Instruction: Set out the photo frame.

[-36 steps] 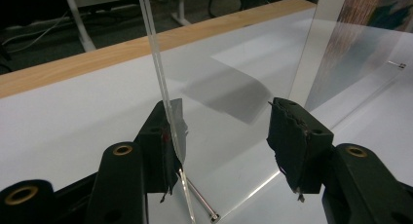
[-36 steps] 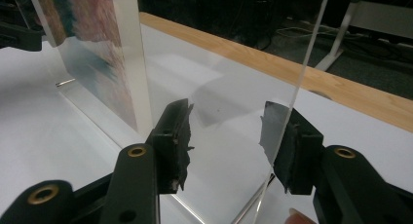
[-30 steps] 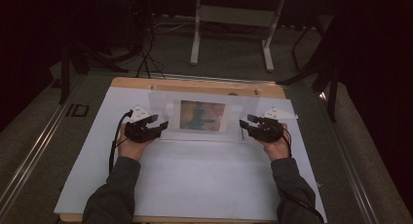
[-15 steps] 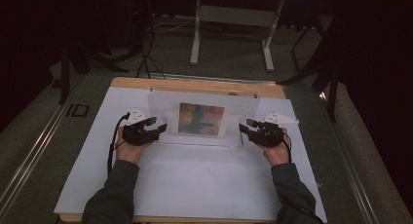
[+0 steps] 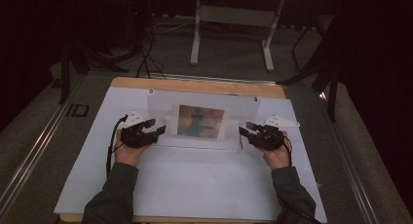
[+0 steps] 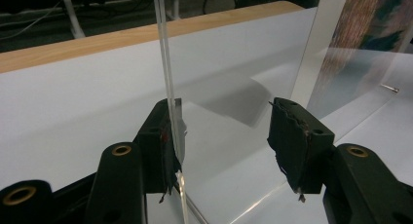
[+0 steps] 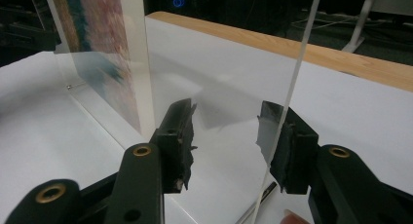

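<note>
We have the clear acrylic frame [image 5: 197, 121] with its colourful picture [image 5: 201, 121] standing on the white sheet [image 5: 195, 185] of the table [image 5: 195, 84], between our hands. The left claw [image 6: 221, 136] is spread, one pad touching the panel edge. The right claw [image 7: 226, 136] has been closing a little but is not yet pinching. If only one pad pushes, we think the frame may slide or tip.

We cannot make out the blurred multicoloured picture [image 5: 201, 121] inside the clear acrylic frame [image 5: 160, 100]; the gripper views cut it off at their edges.
</note>
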A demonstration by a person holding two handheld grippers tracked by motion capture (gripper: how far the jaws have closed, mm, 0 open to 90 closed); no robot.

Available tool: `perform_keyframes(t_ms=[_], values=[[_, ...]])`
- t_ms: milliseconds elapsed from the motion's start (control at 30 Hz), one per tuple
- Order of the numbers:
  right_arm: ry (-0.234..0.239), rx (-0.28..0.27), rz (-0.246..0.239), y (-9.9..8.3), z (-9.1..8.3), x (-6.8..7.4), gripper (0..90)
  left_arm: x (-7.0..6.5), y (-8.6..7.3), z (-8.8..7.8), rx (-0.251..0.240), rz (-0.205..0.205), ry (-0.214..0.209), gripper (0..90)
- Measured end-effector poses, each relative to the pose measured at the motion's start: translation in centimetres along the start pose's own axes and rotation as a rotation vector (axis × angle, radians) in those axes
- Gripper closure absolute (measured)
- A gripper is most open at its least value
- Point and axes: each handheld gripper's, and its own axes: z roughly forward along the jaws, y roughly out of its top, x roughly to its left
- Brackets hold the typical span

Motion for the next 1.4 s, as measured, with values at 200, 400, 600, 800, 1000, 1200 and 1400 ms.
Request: perform_keyframes(t_ms=[200,400,600,800,1000,1200,1400], values=[[0.006,0.000,0.009,0.0,-0.2,0.2,55.1,-0.2,-0.1,-0.4,0.000,-0.002,0.002,46.3],[0.018,0.010,0.008,-0.1,-0.3,0.4,55.2,-0.1,-0.4,-0.5,0.001,-0.004,-0.006,46.2],[0.027,-0.002,0.007,-0.3,-0.3,0.2,55.3,-0.2,-0.6,-0.6,0.004,-0.011,-0.008,46.2],[0.041,-0.010,0.008,-0.5,-0.2,0.0,55.5,-0.4,-0.7,-0.7,0.005,-0.013,-0.004,46.4],[0.044,-0.011,0.005,-0.5,-0.2,-0.1,55.2,-0.5,-0.7,-0.9,0.006,-0.010,-0.012,47.9],[0.039,-0.010,0.001,-0.5,-0.3,0.1,55.2,-0.1,-1.0,-0.9,-0.008,-0.009,-0.032,47.5],[0.036,-0.004,-0.016,-0.6,-0.3,0.0,54.2,0.1,-1.1,-0.9,-0.012,-0.005,-0.048,46.3]])
